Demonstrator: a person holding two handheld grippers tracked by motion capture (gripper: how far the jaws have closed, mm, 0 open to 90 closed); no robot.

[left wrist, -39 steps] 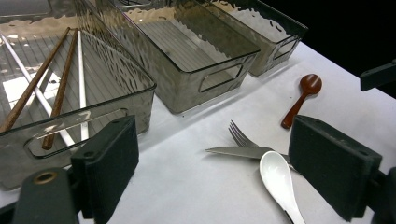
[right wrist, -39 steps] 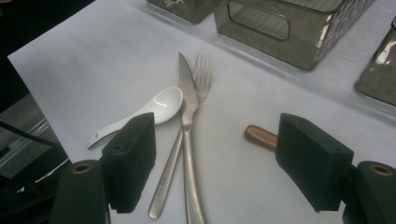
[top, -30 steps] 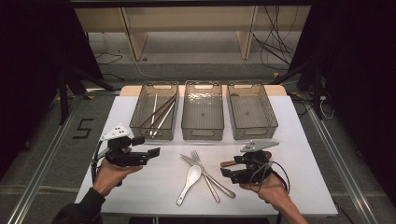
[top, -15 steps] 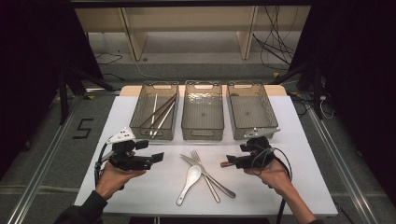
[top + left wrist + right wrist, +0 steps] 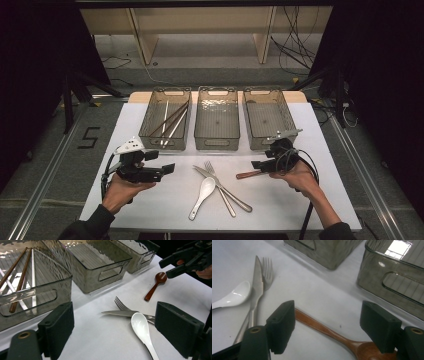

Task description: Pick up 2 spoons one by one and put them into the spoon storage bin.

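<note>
Brown wooden spoon (image 5: 329, 333) lies flat on the white table (image 5: 150, 210), right under the right gripper (image 5: 260, 164). Its jaws are spread wide and hold nothing; in the right gripper view they stand on either side of the handle, above it, touching unclear. Bowl end sits by the right hand (image 5: 295, 175), handle points toward table centre, long axis roughly left-right across the table with a slight slant.

Just left of the handle tip, with a gap of bare table: knife (image 5: 225, 187), fork (image 5: 220, 189) and white spoon (image 5: 202, 196), overlapping in a loose cluster, long axes fanning toward the near edge. Behind the wooden spoon, three clear bins in a row: right bin (image 5: 268, 120) near the gripper, middle bin (image 5: 216, 120), left bin (image 5: 166, 120) holding chopsticks (image 5: 170, 120).

Open table in front of and right of the wooden spoon.

Left gripper (image 5: 167, 169) hangs well apart over the left side, jaws wide apart, nothing between them, aimed toward the cluster.
</note>
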